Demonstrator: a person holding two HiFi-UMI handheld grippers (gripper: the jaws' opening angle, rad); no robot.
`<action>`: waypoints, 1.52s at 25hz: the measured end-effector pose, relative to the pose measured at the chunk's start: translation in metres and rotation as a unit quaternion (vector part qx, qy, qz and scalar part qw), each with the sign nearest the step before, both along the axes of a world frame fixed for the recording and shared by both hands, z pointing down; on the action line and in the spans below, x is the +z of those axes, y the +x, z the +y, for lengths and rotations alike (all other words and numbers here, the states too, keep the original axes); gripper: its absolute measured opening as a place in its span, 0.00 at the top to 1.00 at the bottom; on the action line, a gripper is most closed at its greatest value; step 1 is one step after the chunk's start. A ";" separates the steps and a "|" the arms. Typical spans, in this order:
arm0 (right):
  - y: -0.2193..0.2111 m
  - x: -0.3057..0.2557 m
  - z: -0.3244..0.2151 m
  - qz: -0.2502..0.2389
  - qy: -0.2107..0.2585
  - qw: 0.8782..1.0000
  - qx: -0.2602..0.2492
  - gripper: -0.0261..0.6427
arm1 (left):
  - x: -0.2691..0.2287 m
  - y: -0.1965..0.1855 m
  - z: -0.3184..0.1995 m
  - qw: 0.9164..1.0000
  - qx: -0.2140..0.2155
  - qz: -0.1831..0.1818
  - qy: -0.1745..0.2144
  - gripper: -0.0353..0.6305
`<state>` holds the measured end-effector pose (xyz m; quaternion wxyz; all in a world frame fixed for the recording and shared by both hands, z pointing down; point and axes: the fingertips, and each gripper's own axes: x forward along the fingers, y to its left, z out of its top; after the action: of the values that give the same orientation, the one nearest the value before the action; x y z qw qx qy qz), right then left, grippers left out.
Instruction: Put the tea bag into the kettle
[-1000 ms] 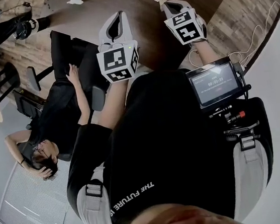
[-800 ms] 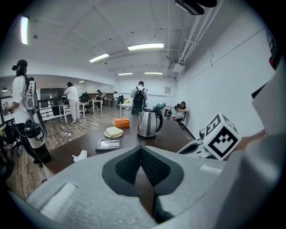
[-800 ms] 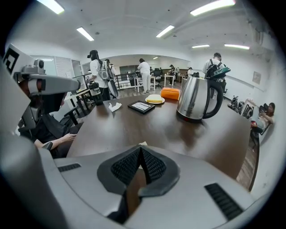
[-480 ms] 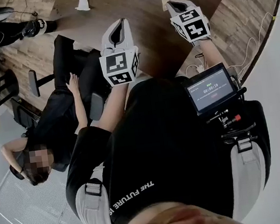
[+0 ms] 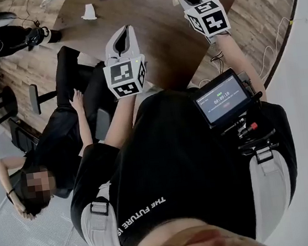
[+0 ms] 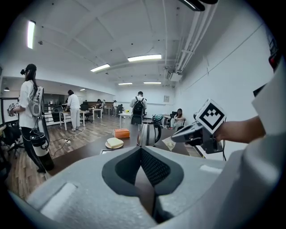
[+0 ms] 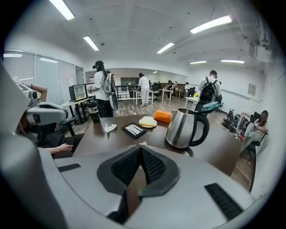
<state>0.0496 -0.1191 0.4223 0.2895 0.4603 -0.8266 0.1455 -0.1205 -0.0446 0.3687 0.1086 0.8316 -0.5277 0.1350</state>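
- I'm seeing only a corner of the tea bag [image 7: 142, 144], clamped in the jaws of the right gripper [image 7: 140, 148], short of the kettle [image 7: 183, 127].
- The left gripper [image 6: 141, 149] is keeping its jaws together, empty.
- More bench [image 5: 154, 30] is showing than before.

silver kettle [image 7: 182, 127], pale tea bag [image 6: 169, 143], orange box [image 7: 163, 116].

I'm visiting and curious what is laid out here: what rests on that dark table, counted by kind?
Kettle: 1
Orange box: 1
Plate: 1
Yellow block: 1
Black tablet: 1
White scrap: 1
Total: 6
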 end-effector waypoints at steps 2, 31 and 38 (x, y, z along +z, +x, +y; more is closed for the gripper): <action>0.006 -0.012 0.002 -0.001 0.013 1.000 0.001 0.95 | -0.004 0.002 0.008 1.000 -0.001 0.001 0.008 0.94; 0.026 -0.074 -0.079 0.001 0.069 0.998 -0.009 0.95 | -0.006 -0.002 -0.003 1.000 -0.016 0.002 0.013 0.94; 0.029 -0.083 -0.092 0.006 0.071 0.997 -0.011 0.95 | -0.011 -0.006 -0.005 1.000 -0.024 0.001 0.008 0.94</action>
<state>0.0788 -0.2111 0.3397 0.2625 0.4718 -0.8379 0.0806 -0.1261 -0.0499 0.3582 0.1054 0.8196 -0.5485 0.1272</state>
